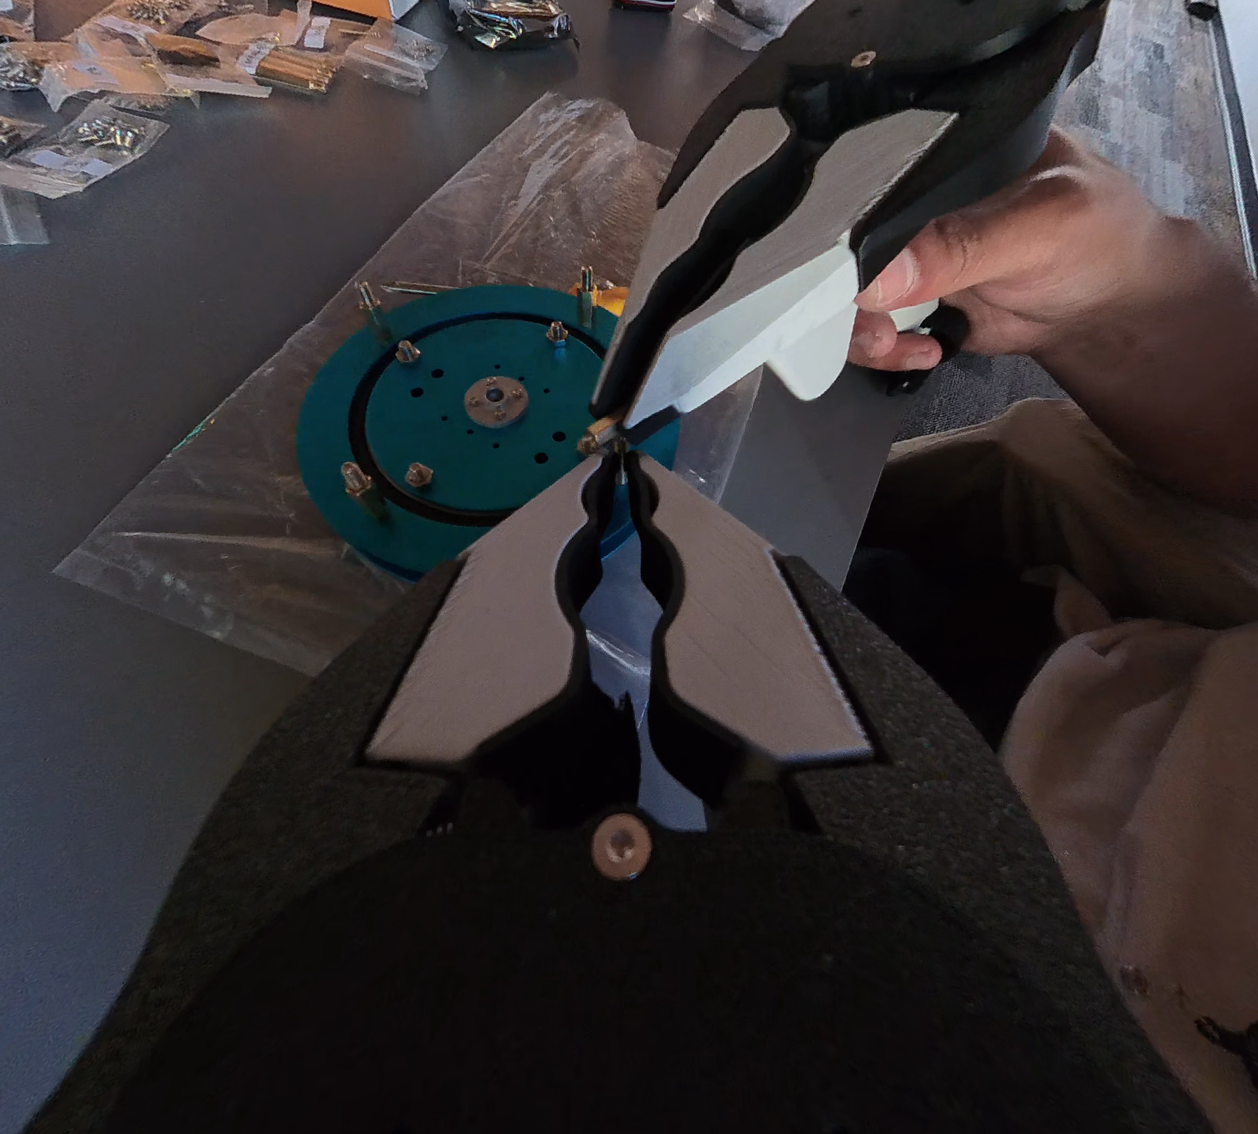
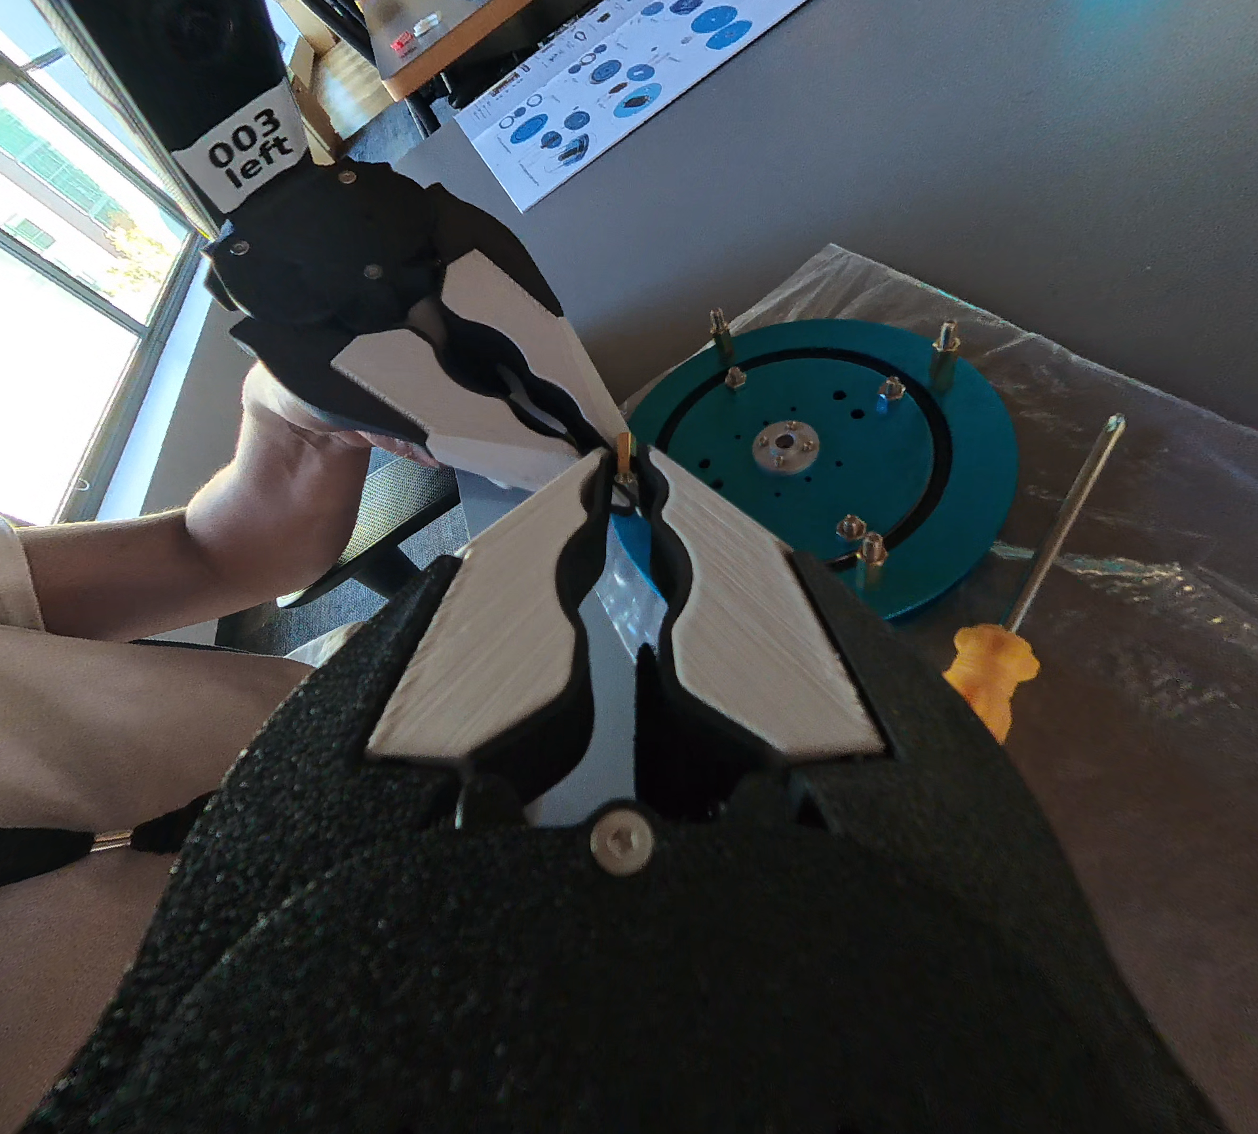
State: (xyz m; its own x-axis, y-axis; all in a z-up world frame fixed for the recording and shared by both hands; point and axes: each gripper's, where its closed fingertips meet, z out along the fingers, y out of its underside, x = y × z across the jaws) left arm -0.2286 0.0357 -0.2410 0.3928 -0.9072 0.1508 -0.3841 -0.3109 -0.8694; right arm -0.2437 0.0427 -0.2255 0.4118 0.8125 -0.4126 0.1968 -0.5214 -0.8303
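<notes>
Over the near rim of the teal metal disc (image 1: 476, 414), both tools meet tip to tip: the left tool (image 1: 616, 467) is clamped on a small screw (image 1: 620, 470), and the right tool (image 2: 625, 467) is pinched shut on a short brass hex standoff (image 2: 625, 453) that stands roughly upright in its tips. The screw sits just beside the standoff's end, apparently touching. The smooth, drilled disc lies on crinkled clear plastic (image 1: 224, 529) on the grey counter (image 1: 170, 298), with an orange-handled screwdriver (image 2: 1041, 563) alongside.

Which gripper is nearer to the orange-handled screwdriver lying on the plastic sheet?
The right gripper. The orange-handled screwdriver lies just to its right on the plastic sheet. The left gripper comes in from the opposite side, farther away.
</notes>
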